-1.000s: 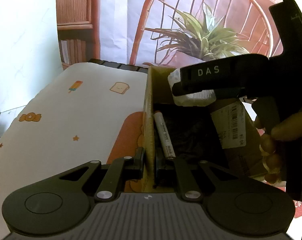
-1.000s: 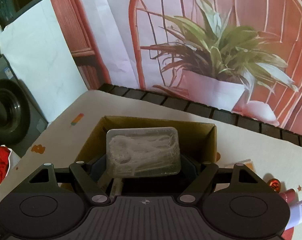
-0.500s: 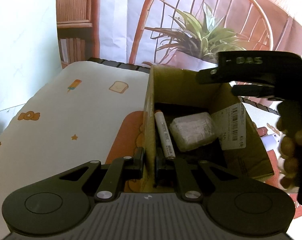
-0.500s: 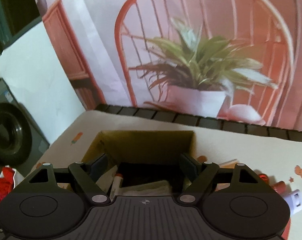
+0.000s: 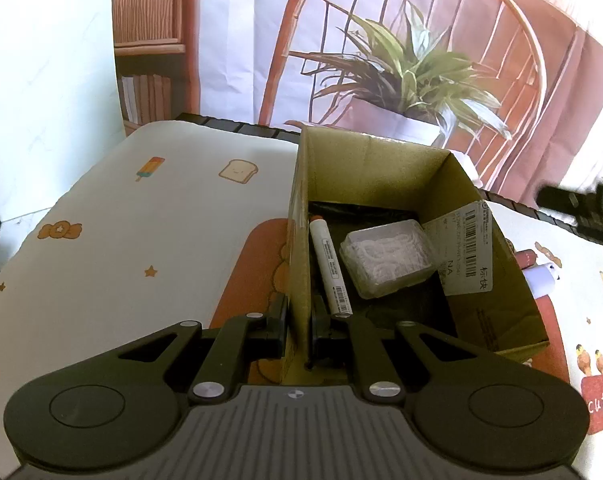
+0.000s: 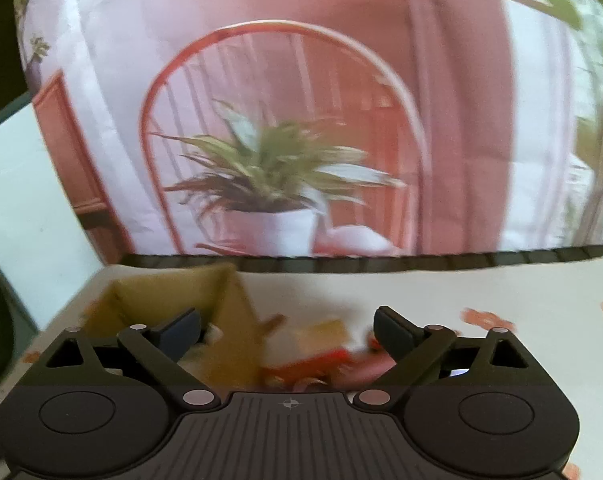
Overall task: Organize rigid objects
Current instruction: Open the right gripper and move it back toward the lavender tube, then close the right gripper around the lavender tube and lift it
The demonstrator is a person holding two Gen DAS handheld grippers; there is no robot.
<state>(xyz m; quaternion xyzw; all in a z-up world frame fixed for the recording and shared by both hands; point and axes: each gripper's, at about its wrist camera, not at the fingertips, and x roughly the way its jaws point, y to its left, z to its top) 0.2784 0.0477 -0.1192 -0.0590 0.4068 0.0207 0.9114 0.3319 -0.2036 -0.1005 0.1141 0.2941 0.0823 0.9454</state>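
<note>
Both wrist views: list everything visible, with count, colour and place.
cardboard box: one, brown, on the tablecloth, wall pinched by left tool
marker: one, white, inside box along its left wall
plastic case: one, clear, inside box beside marker
white item: one, on cloth right of box
tablecloth: one, cream with printed pictures
backdrop: one, printed chair and plant
left tool: shut on box wall
right tool: jaws opening, nothing between
</note>
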